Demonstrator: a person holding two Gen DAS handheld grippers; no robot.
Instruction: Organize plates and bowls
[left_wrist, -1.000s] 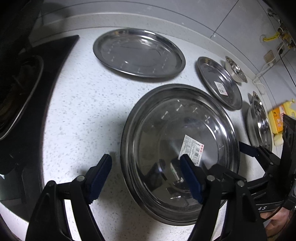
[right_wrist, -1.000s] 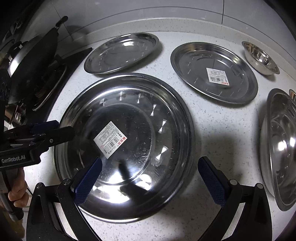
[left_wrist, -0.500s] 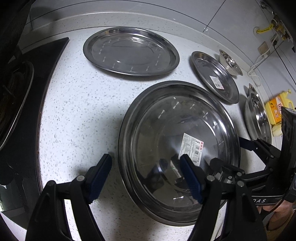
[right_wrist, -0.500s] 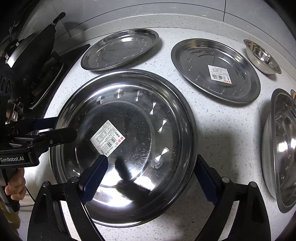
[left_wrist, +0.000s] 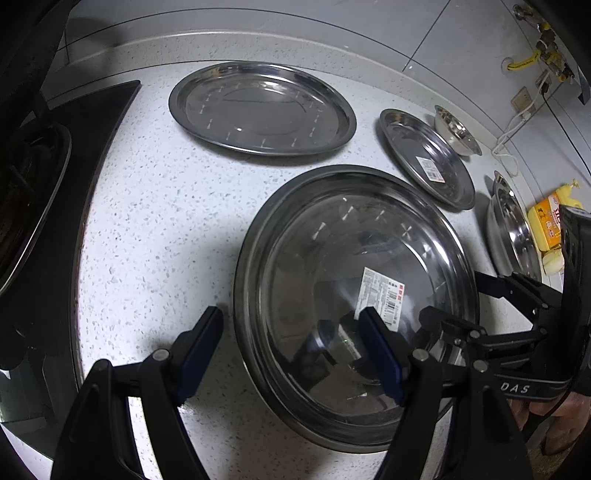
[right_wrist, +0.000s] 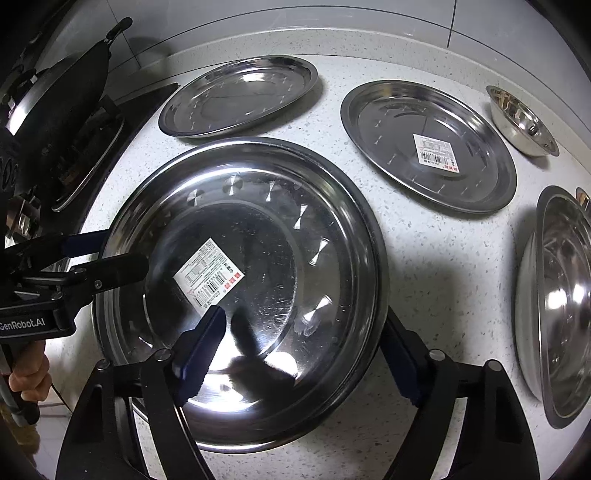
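Right wrist view shows the large plate (right_wrist: 258, 295) lying flat on the speckled surface (right_wrist: 424, 258), nearest of the scattered steelware. The right gripper (right_wrist: 299, 354) straddles its near rim, fingers closing but not yet pinching, likely to lift it for stacking. The left gripper (left_wrist: 291, 354) straddles the opposite rim, fingers spread, probably ready to steady it.

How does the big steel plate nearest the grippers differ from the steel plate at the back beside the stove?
The nearest plate carries a white barcode label; the back plate shows none. The nearest plate looks deeper, with a taller wall; the back plate looks shallow and flat. Gripper fingers straddle the nearest plate's rim on two sides; nothing is near the back plate. Both are round, shiny steel and lie face up on the speckled counter.
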